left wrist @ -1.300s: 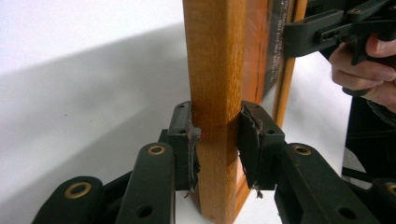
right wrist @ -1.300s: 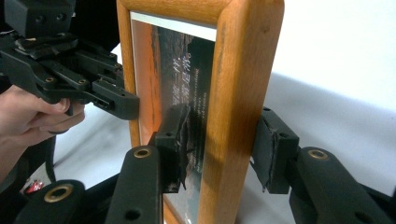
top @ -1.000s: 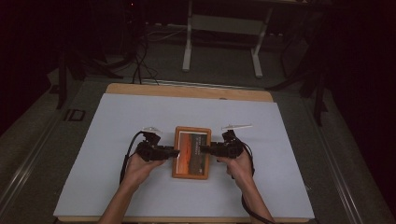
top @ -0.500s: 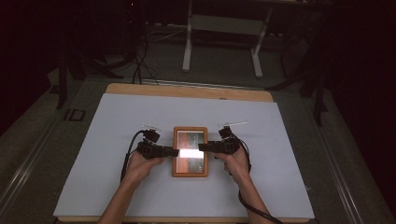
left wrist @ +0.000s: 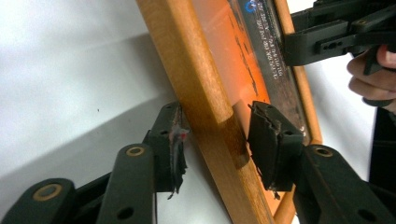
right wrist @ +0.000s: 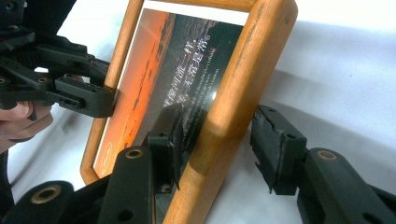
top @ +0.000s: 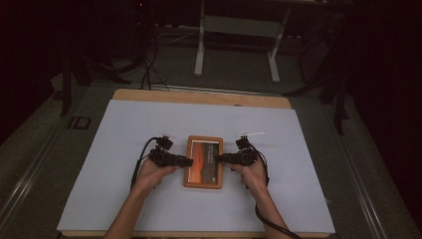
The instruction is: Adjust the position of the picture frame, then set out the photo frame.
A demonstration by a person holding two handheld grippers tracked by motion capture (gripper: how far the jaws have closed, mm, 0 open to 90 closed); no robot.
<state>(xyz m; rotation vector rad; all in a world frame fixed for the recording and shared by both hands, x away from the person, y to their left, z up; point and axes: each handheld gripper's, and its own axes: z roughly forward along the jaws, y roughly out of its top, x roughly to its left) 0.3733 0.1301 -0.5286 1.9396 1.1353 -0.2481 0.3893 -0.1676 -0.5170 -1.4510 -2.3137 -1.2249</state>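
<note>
On the white worktop (top: 124, 199) the frame (top: 203, 162) lies flat between both grippers, its left rail loose between the left gripper's (left wrist: 217, 140) just-widened fingers and its right rail loose in the right gripper's (right wrist: 217, 140) parted fingers, apparently being released.

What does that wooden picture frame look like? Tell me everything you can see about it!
The picture frame is a rectangle of orange-brown wood with rounded corners, lying flat near the middle of the white table cover. Behind shiny glass sits a picture of an orange sunset sky beside a dark part with pale writing. The left gripper straddles one long edge and the right gripper straddles the opposite one, with gaps showing between the pads and the wood. The left gripper's jaws have just been opening around the rail.
</note>
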